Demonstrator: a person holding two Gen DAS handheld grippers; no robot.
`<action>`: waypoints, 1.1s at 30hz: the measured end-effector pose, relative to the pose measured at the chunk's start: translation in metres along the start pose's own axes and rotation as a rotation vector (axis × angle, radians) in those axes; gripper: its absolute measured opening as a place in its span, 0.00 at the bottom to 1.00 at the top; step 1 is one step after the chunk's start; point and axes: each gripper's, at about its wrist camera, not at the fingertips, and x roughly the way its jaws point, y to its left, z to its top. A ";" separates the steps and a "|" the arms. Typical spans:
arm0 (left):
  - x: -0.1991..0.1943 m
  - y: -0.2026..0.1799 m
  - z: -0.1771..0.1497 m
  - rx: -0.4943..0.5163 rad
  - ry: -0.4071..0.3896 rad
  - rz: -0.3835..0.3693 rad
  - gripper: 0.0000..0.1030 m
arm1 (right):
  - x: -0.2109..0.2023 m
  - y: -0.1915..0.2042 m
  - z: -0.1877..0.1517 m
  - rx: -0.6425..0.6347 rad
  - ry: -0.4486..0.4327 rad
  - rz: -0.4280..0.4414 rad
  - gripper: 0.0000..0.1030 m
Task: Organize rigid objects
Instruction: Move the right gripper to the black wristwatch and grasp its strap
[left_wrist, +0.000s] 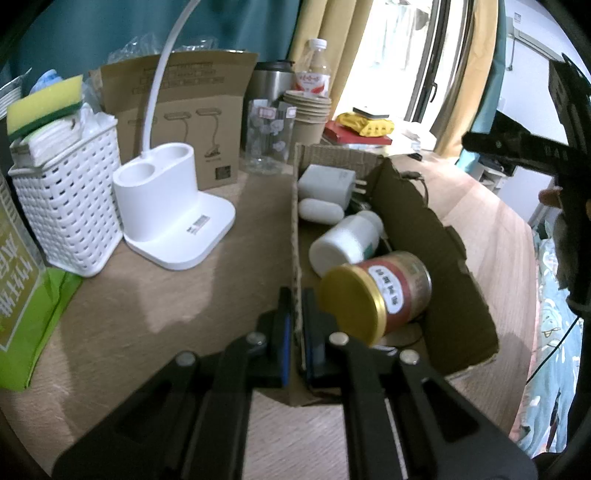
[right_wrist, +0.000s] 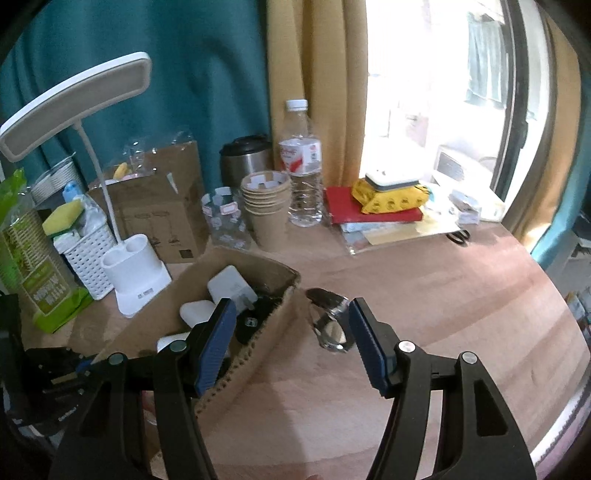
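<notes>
The white curved lamp neck (left_wrist: 162, 70) runs off the left wrist view's top edge, its head unseen there. Inside the brown cardboard box (left_wrist: 436, 258), the gold-lidded red tin (left_wrist: 373, 299) covers part of the white plastic bottle (left_wrist: 345, 240). Small dark items (right_wrist: 255, 317) under the white charger (right_wrist: 231, 290) are perhaps cables, too blurred to tell.

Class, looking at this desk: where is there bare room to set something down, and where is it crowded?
Free: the wood right of the cardboard box, beyond the metal clip, and a patch before the lamp base. Crowded: the back edge, with basket, cups, bottle and books.
</notes>
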 end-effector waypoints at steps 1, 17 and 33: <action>0.000 0.000 0.000 0.000 0.000 0.000 0.06 | 0.000 -0.002 -0.001 0.003 0.003 -0.004 0.64; 0.000 0.000 0.000 0.000 0.000 0.000 0.06 | 0.006 -0.029 -0.041 0.060 0.065 -0.060 0.65; 0.000 0.000 -0.001 0.001 -0.001 0.000 0.06 | 0.038 -0.042 -0.057 0.059 0.105 -0.100 0.65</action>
